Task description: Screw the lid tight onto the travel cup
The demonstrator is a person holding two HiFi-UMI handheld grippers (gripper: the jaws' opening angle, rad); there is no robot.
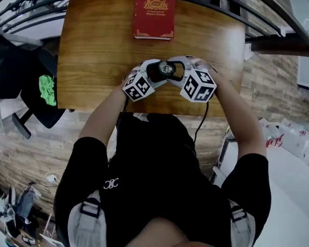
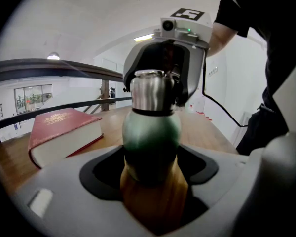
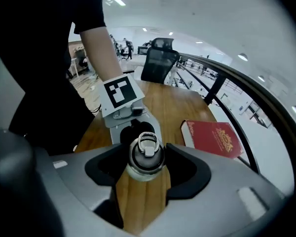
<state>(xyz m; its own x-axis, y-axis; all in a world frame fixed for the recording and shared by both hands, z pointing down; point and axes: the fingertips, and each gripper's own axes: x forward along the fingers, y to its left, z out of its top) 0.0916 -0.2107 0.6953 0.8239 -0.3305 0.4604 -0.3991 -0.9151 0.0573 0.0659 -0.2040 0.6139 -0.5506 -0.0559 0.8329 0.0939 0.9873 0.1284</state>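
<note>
At the near middle of the wooden table [image 1: 92,45], the travel cup [image 2: 151,132] is upright between my two grippers. My left gripper [image 2: 151,166] has its jaws closed round the green body. My right gripper [image 3: 147,168] clamps the steel lid [image 3: 146,154] on top. A red book [image 1: 154,12] lies at twelve o'clock from the cup.

An office: swivel chair [image 3: 158,58], railing [image 2: 54,67], wooden desk [image 1: 103,45].
</note>
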